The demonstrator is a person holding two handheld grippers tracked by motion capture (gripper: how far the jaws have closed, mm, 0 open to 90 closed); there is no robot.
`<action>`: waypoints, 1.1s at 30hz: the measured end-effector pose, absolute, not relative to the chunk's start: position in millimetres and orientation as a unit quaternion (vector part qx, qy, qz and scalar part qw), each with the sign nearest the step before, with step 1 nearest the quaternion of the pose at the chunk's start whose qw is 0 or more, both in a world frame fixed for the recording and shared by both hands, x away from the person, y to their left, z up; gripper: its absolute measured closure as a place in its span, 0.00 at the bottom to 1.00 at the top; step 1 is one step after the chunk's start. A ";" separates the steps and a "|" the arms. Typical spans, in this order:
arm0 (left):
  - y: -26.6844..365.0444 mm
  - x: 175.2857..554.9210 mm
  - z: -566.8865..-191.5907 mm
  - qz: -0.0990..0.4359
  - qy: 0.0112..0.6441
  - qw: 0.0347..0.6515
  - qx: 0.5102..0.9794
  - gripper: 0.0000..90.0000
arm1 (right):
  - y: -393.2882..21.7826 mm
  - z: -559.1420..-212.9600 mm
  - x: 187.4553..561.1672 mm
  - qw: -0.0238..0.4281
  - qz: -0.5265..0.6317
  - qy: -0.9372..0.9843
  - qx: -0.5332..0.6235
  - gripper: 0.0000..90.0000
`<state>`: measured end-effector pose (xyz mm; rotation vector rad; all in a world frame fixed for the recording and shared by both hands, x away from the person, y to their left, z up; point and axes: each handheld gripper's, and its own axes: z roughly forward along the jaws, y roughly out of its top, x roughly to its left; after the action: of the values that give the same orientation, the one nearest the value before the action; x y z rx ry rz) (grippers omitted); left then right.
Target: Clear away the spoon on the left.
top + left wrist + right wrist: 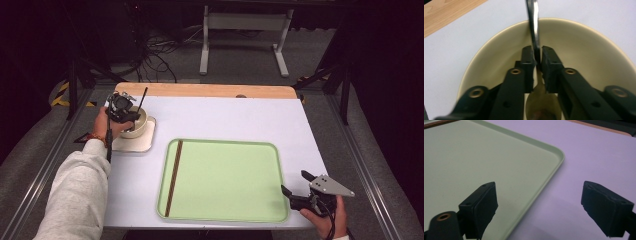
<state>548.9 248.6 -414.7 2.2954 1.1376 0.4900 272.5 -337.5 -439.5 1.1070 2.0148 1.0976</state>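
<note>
**Gripping a spoon in the bowl**

Pinching the spoon's metal handle, the left claw has its two pads pressed tight on either side of it, with the spoon's rounded end low between the jaws inside the cream bowl. In the high view the left claw sits over the bowl, which stands on a pale square plate near the far left corner of the bench. The right claw stands wide with nothing between its pads, hanging above the near right corner of the green tray. A brown strip lies along the tray's left side.
</note>
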 end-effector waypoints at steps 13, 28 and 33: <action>258.1 534.5 -393.0 0.177 0.419 0.334 0.826 0.95 | -335.3 -437.5 272.0 0.294 0.412 0.760 0.408 0.16; 248.9 505.6 -353.8 0.207 0.378 0.381 0.818 0.96 | -331.0 -436.8 273.3 0.304 0.403 0.765 0.401 0.15; 242.6 494.0 -343.6 0.201 0.359 0.404 0.817 0.96 | -330.4 -436.2 273.2 0.307 0.401 0.764 0.402 0.15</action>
<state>494.0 242.6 -343.6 2.0634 0.9064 0.5083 273.2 -330.4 -436.2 1.0633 2.0212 1.0610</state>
